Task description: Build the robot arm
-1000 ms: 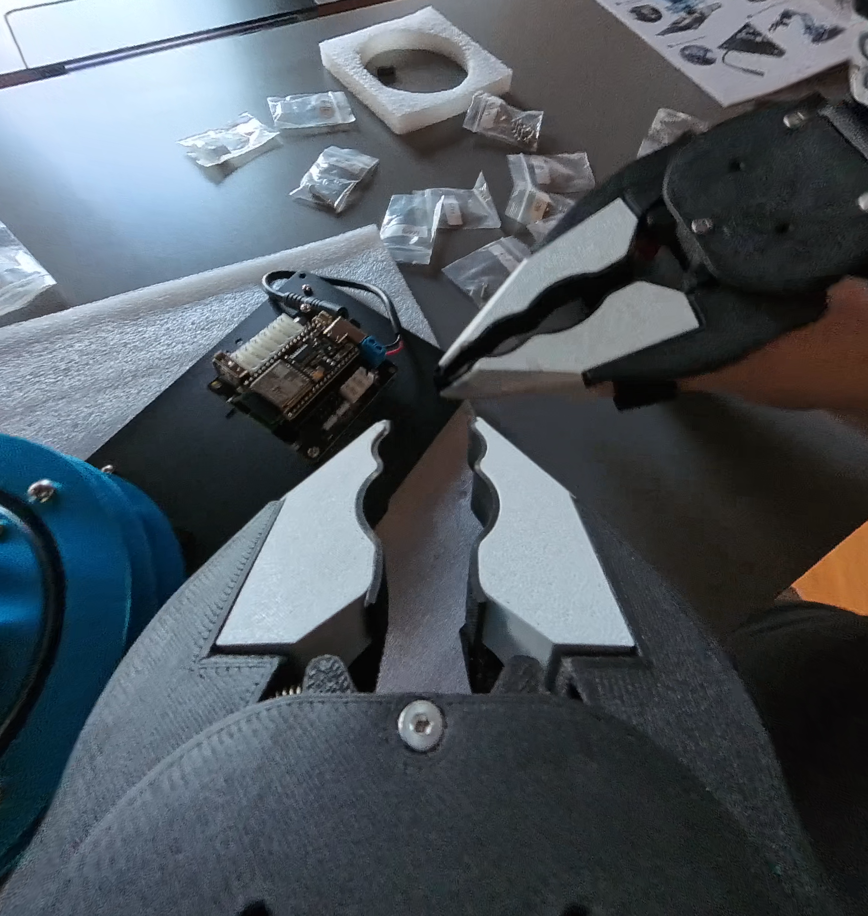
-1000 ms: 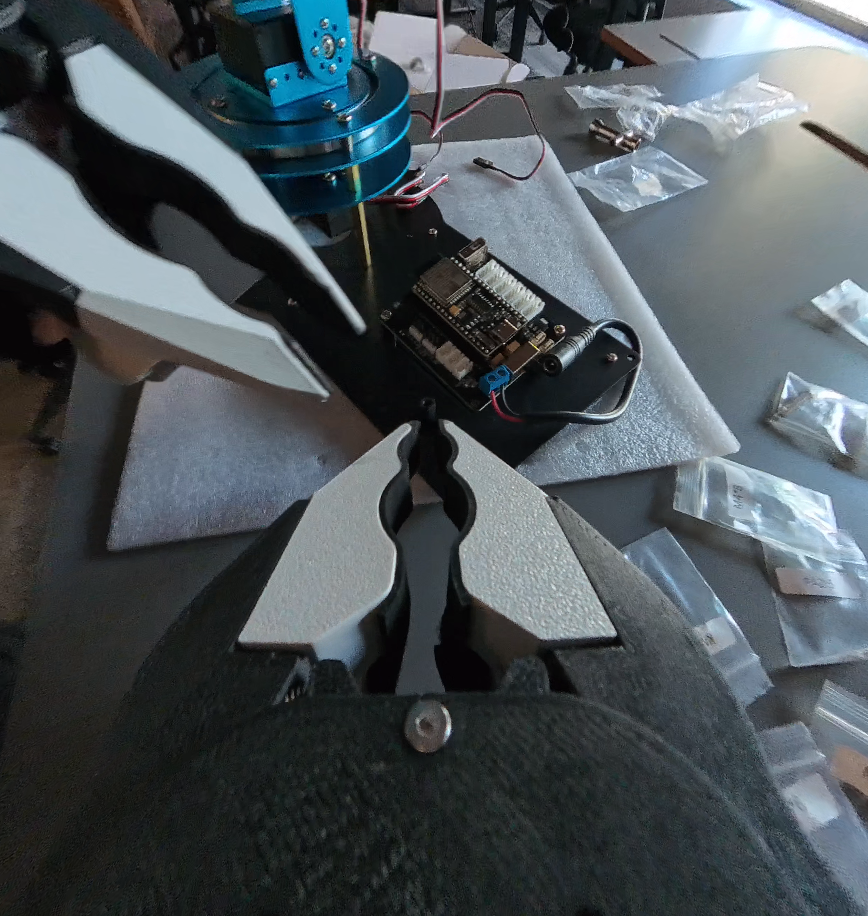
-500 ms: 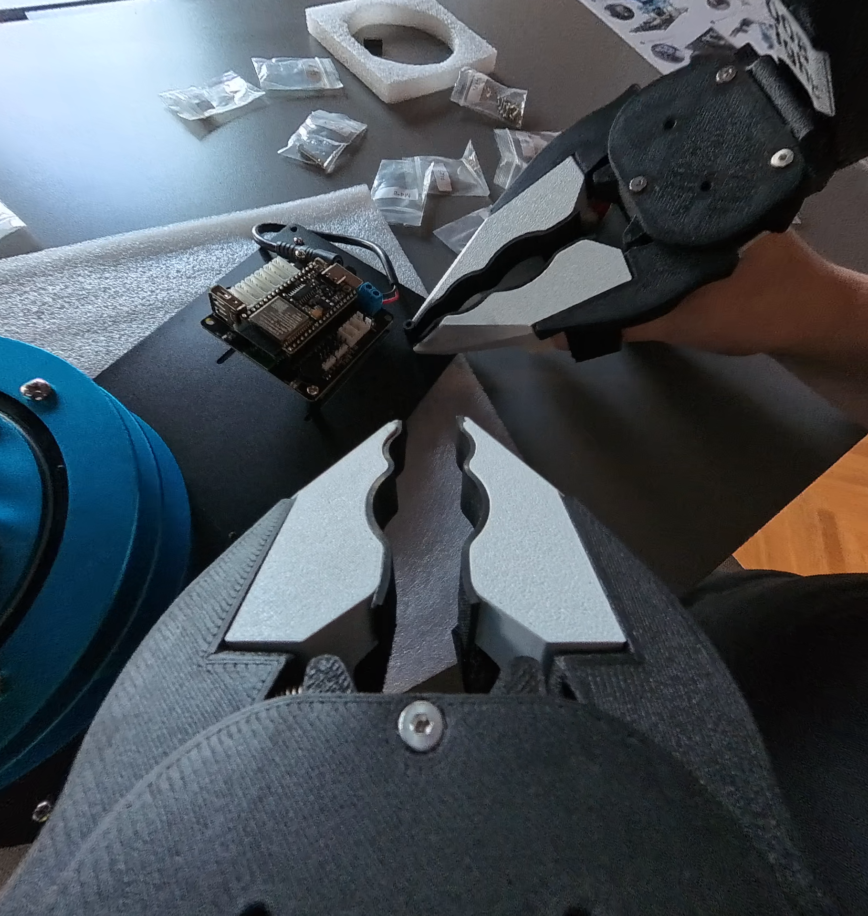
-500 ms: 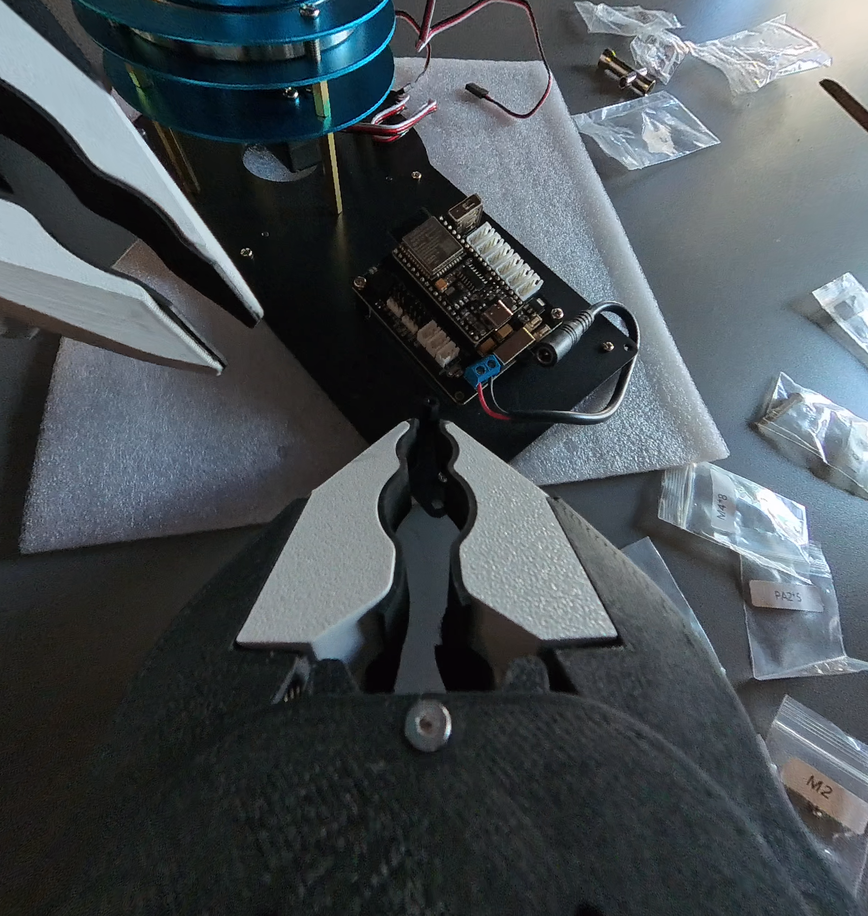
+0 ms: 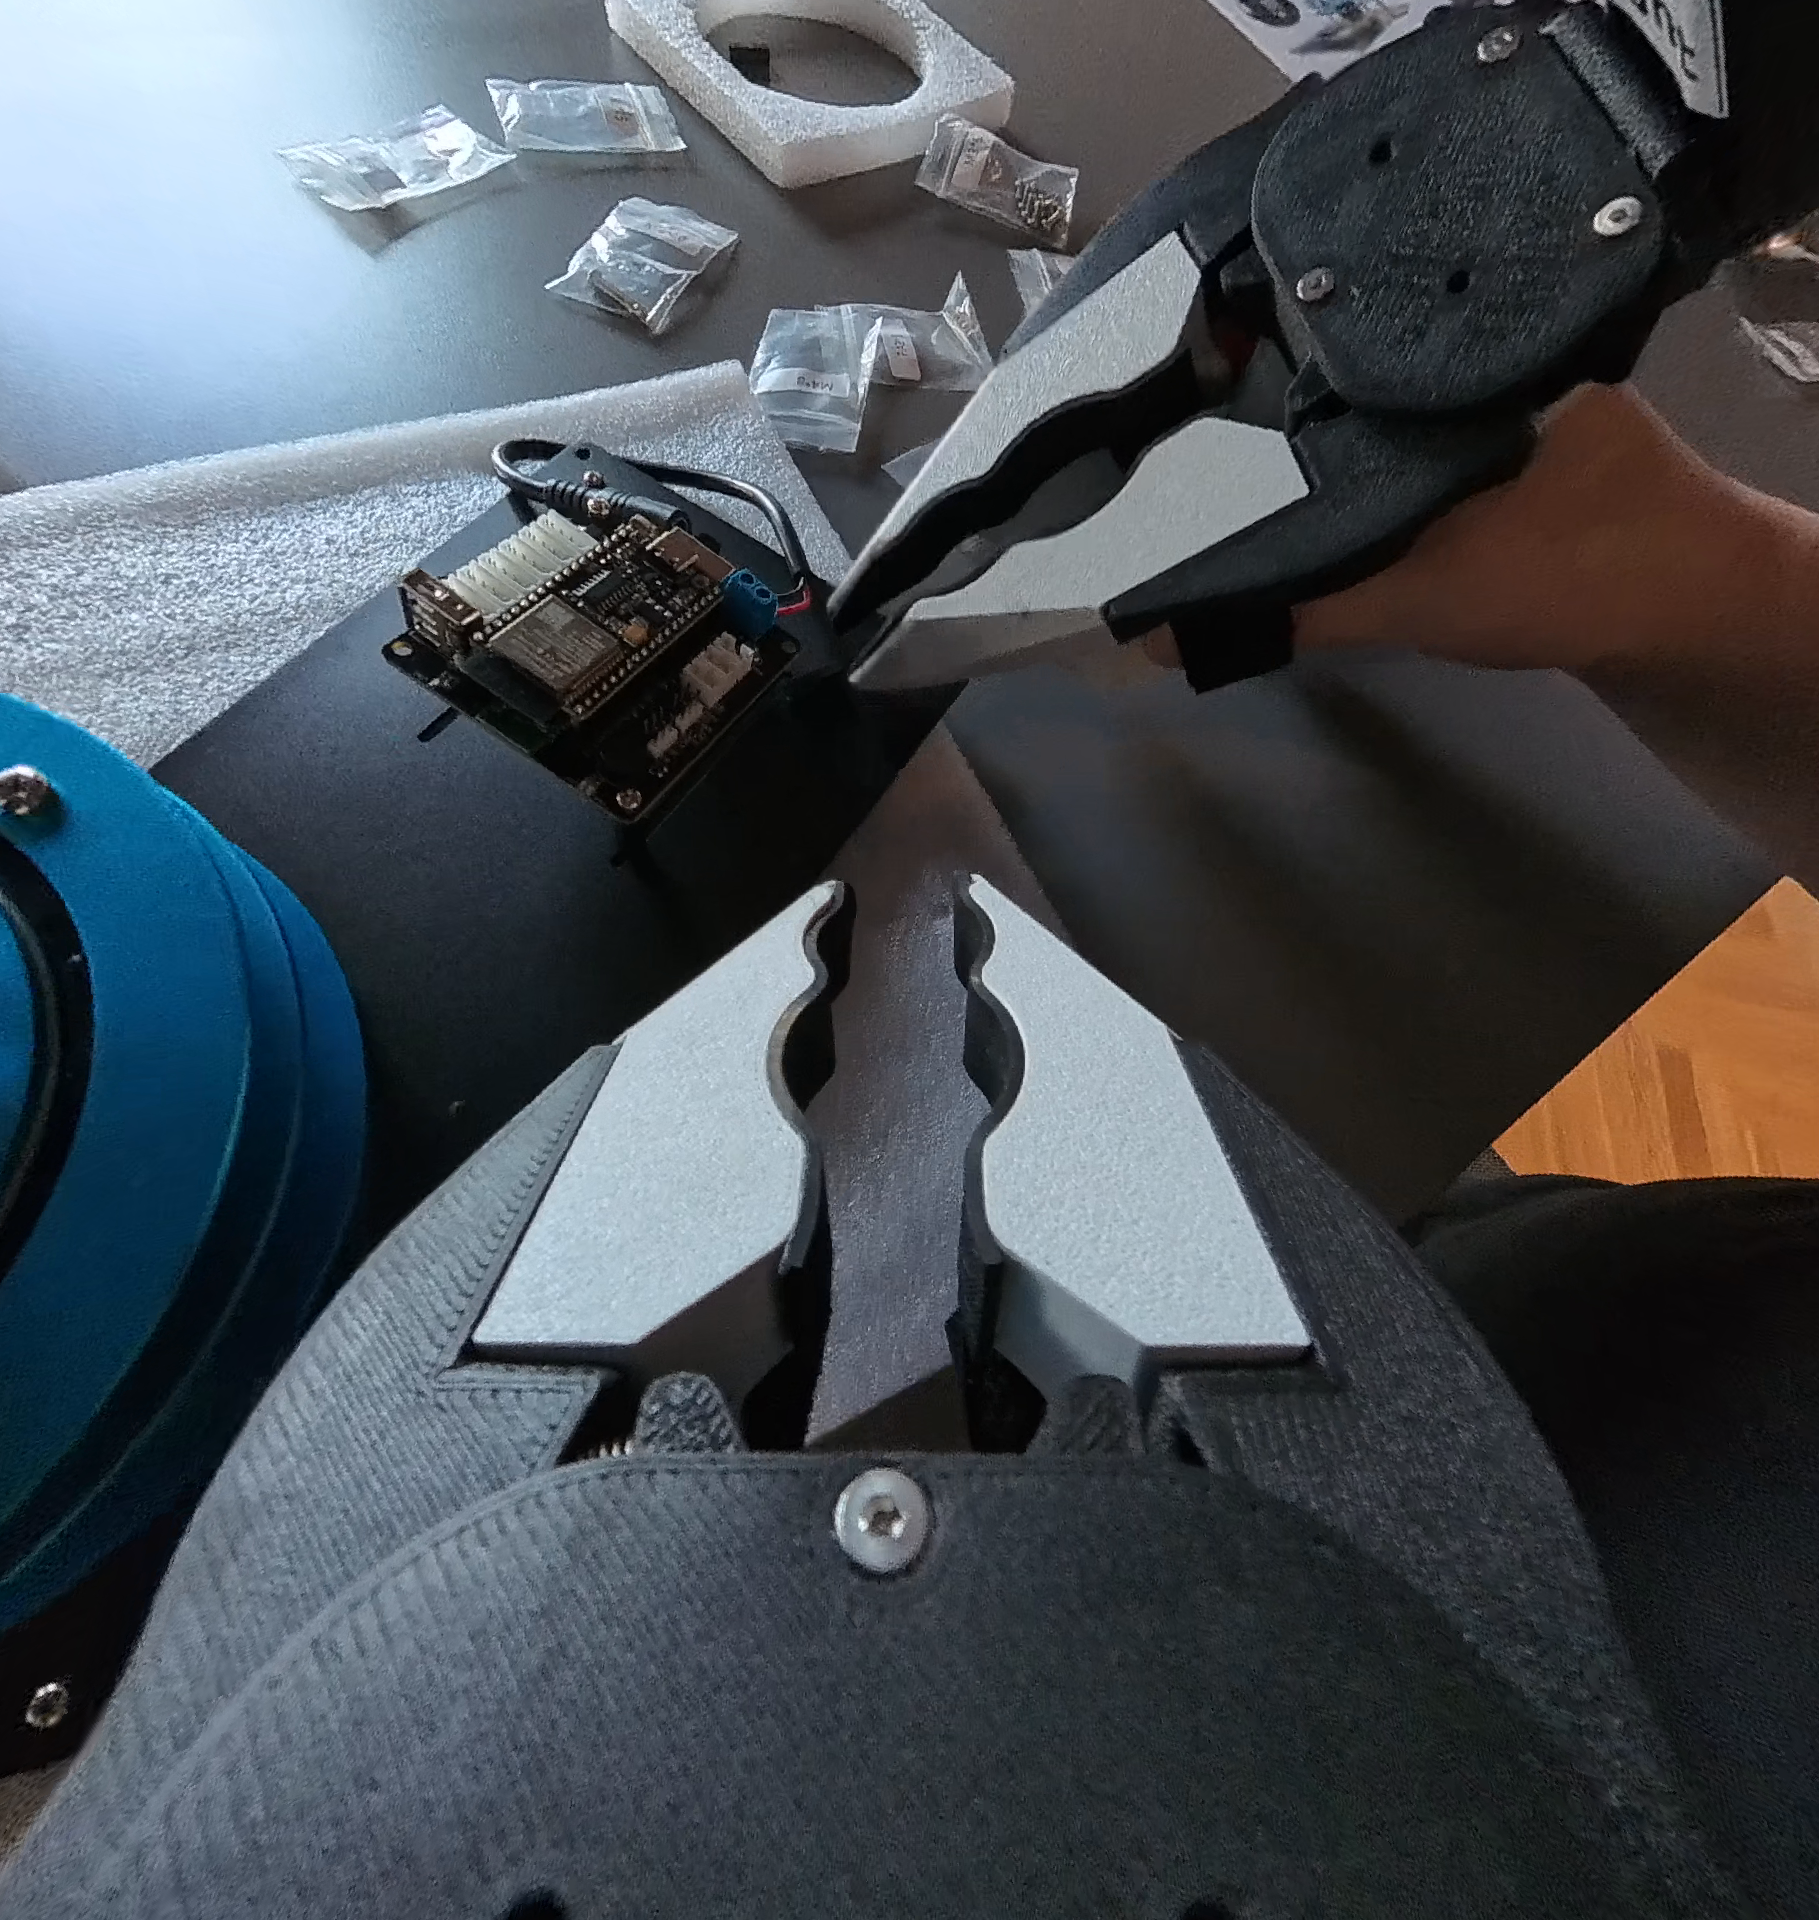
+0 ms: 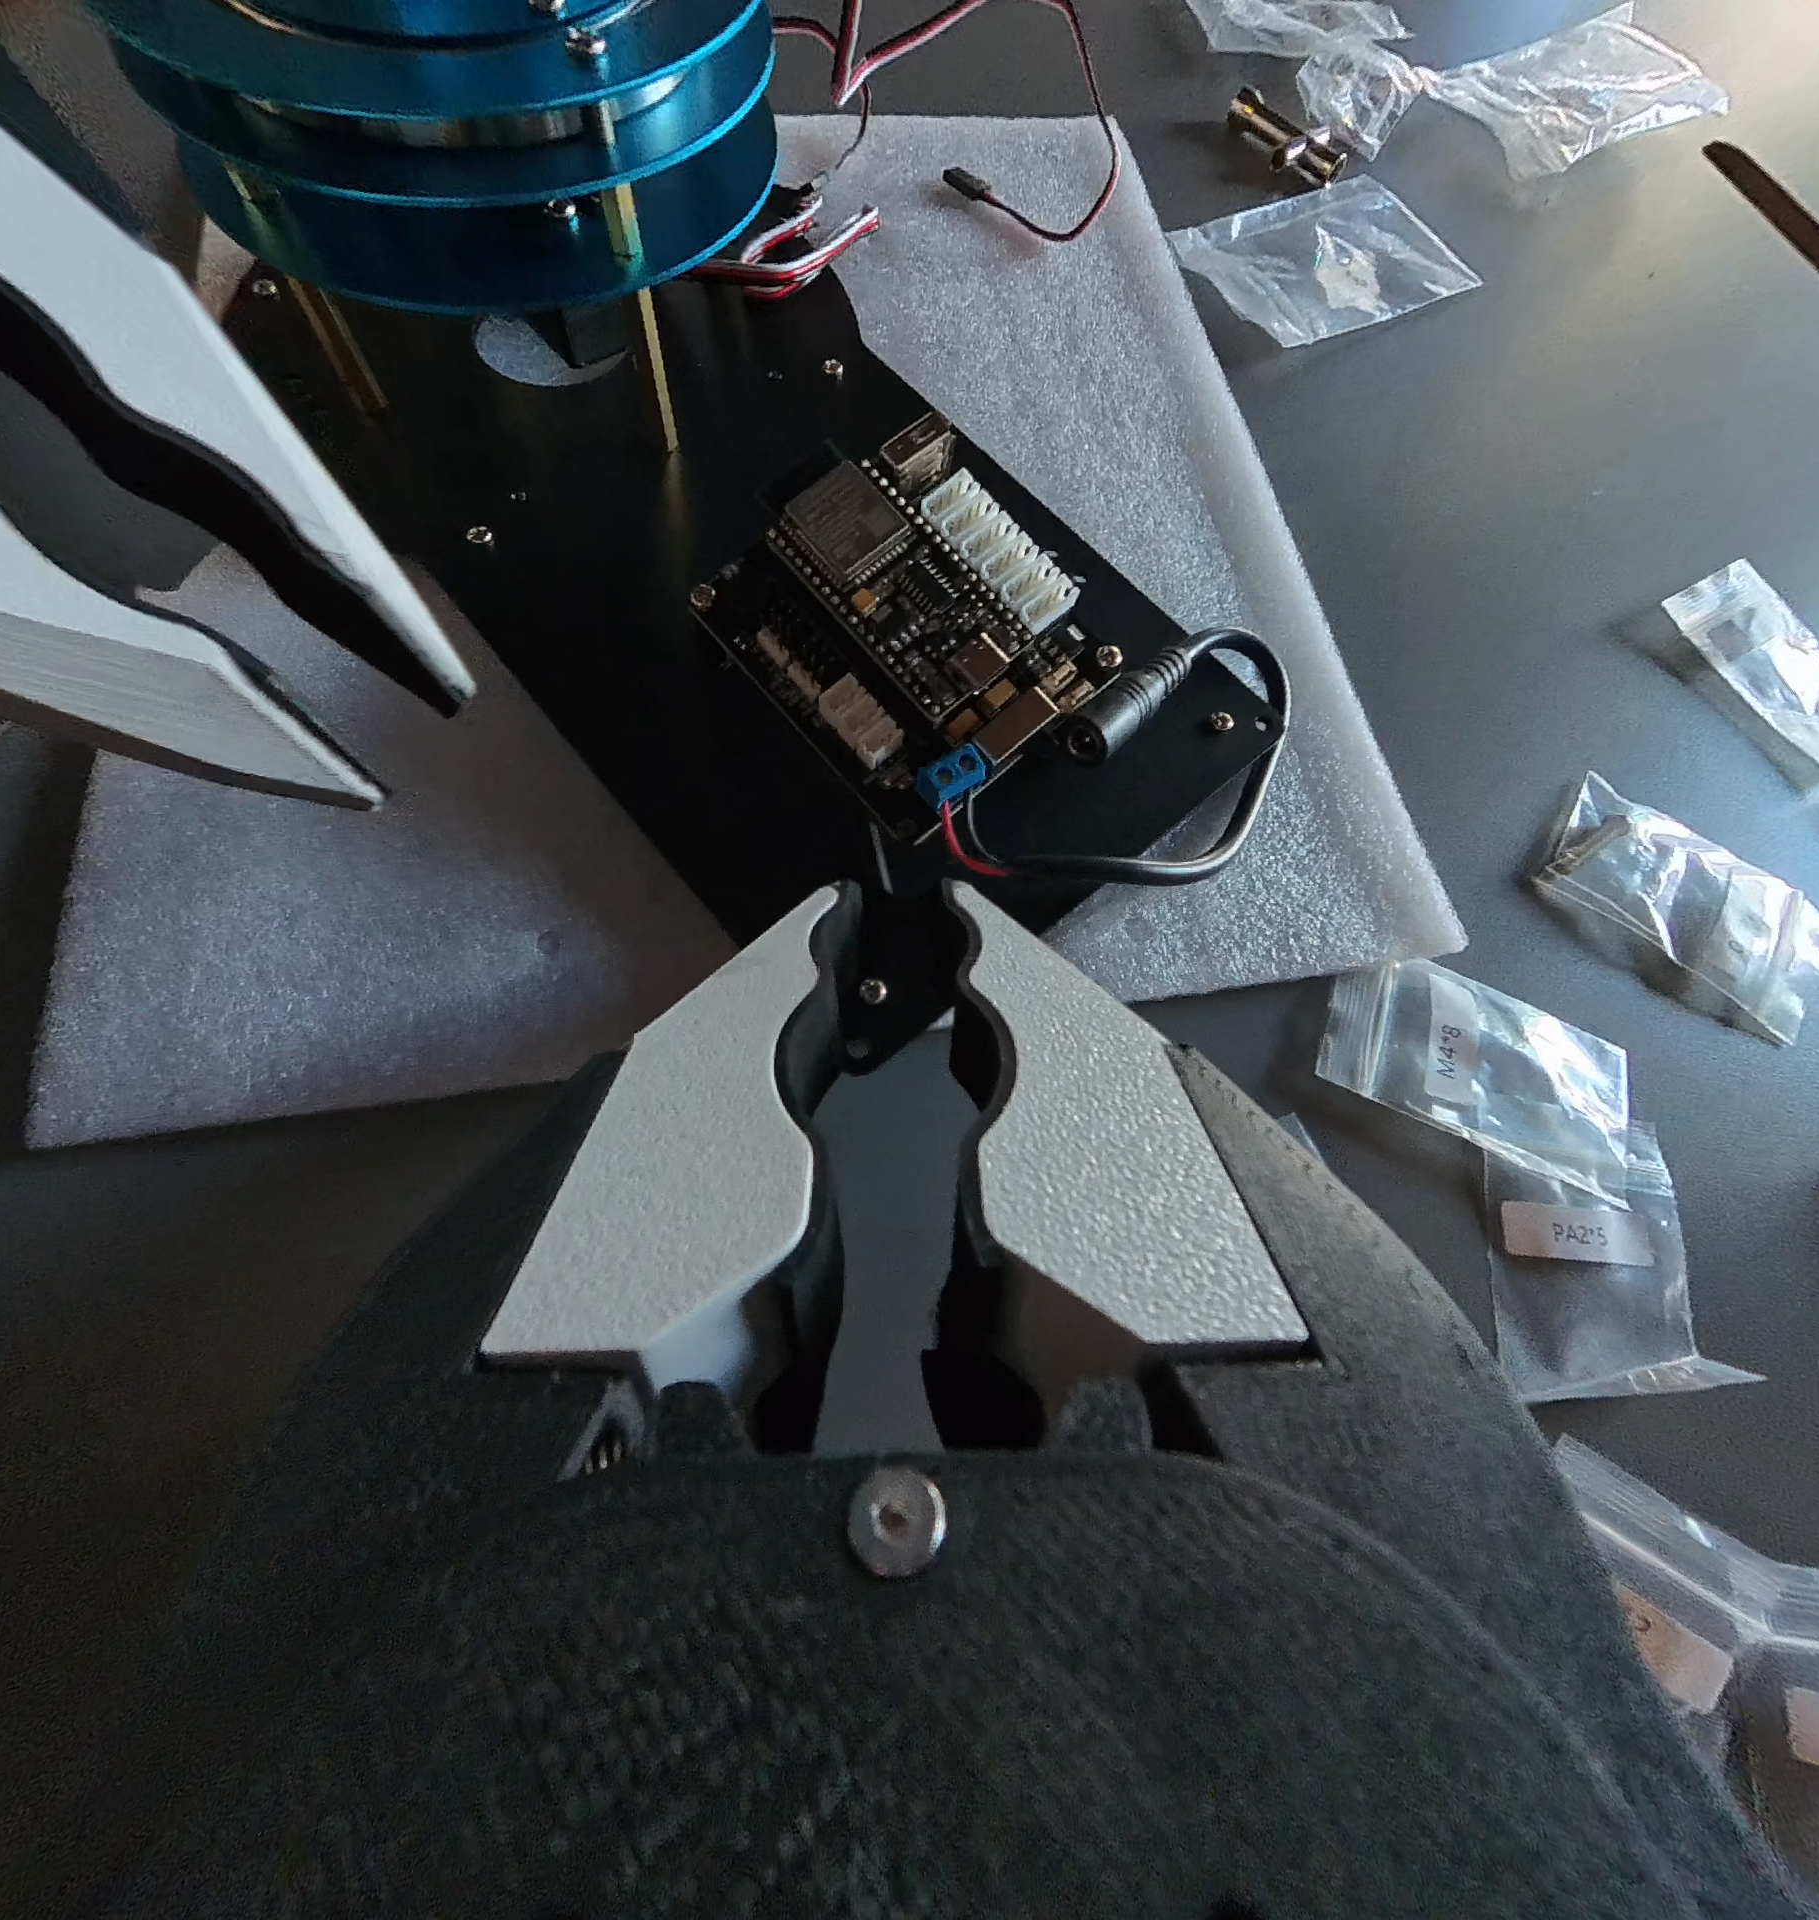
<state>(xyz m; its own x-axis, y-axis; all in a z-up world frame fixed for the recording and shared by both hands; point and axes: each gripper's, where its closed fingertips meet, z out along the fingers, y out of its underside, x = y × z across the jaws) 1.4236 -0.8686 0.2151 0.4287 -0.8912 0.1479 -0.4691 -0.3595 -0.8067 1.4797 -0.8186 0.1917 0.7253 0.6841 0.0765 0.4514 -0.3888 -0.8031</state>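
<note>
A black base plate lies on a white foam sheet. It carries a circuit board and a blue round turntable. My right gripper has its fingers a little apart at the plate's near corner, below the board's blue terminal. The corner shows between them. My left gripper is open and empty over the foam beside the plate, right of the turntable.
A black cable with a barrel plug loops off the board. Several small parts bags and a white foam ring block lie on the dark table. Servo wires trail from the turntable. The table edge and wooden floor are at right. Tip to tip, the grippers are about 8 centimetres apart.
My right gripper has moved in to the plate's corner and its fingers have parted slightly. The small black peg that stuck out of its tips no longer shows. My left gripper drew back slightly.
</note>
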